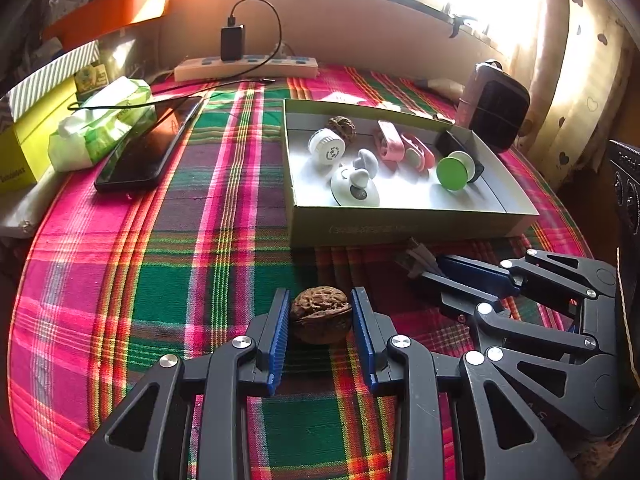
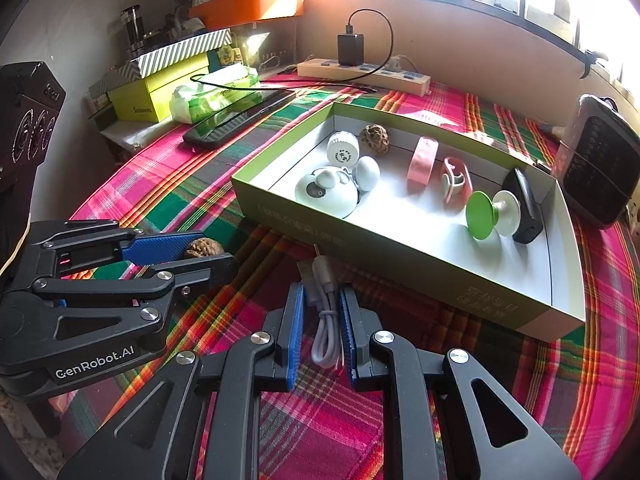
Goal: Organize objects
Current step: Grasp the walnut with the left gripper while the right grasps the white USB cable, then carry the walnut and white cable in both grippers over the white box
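- Walnut (image 1: 321,315) sits on the plaid surface (image 1: 168,280), between the blue pads of the left tool (image 1: 321,322), which grips it
- Coiled grey cable (image 2: 325,320) is clamped in the closed right tool (image 2: 322,330), near the green box (image 2: 400,248)

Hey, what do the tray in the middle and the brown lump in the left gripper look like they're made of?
The tray looks like matte cardboard: thin straight walls, green printed outside, plain white inside, folded corners. The brown lump looks like a walnut in its shell: hard, dull and deeply wrinkled, with a seam around the middle, held between the left gripper pads.
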Action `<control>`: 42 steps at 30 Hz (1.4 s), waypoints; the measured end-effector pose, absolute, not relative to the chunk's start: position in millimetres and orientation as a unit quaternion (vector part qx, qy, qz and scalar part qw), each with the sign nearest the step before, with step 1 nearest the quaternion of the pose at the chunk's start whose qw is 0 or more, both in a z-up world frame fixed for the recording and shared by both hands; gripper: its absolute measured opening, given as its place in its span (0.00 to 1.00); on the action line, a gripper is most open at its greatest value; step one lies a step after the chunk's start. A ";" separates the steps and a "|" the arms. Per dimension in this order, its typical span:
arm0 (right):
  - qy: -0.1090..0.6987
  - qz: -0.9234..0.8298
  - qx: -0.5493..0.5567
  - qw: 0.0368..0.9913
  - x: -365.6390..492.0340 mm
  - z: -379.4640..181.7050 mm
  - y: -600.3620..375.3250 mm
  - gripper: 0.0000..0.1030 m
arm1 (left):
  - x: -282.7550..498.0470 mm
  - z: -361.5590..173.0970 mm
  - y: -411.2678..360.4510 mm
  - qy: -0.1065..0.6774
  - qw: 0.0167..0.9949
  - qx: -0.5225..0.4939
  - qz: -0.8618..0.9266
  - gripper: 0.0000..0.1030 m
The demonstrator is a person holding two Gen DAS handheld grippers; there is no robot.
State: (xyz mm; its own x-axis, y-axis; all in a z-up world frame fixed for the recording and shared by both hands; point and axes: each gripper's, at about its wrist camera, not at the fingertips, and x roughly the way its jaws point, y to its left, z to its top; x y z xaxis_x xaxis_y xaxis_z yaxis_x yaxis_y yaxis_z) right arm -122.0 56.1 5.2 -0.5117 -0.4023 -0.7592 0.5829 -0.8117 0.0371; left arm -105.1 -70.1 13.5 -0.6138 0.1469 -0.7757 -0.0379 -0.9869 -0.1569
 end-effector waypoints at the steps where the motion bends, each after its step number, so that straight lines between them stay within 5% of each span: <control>1: 0.111 -0.863 0.402 0.286 -121.8 5.8 56.8 0.18 | -105.1 14.3 -69.8 -0.061 0.052 -0.435 0.897 0.28; 42: 0.070 -0.903 0.356 0.231 -149.7 54.7 99.8 0.18 | -147.3 58.9 -36.0 -0.027 0.085 -0.389 0.917 0.28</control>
State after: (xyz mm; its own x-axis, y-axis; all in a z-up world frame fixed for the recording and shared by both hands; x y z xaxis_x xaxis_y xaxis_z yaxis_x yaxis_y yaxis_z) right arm -149.7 99.8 54.7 -0.6392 -0.3671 -0.6758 0.4675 -0.8832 0.0377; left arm -147.3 -36.0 58.9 -0.6833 0.1777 -0.7082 -0.1357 -0.9839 -0.1159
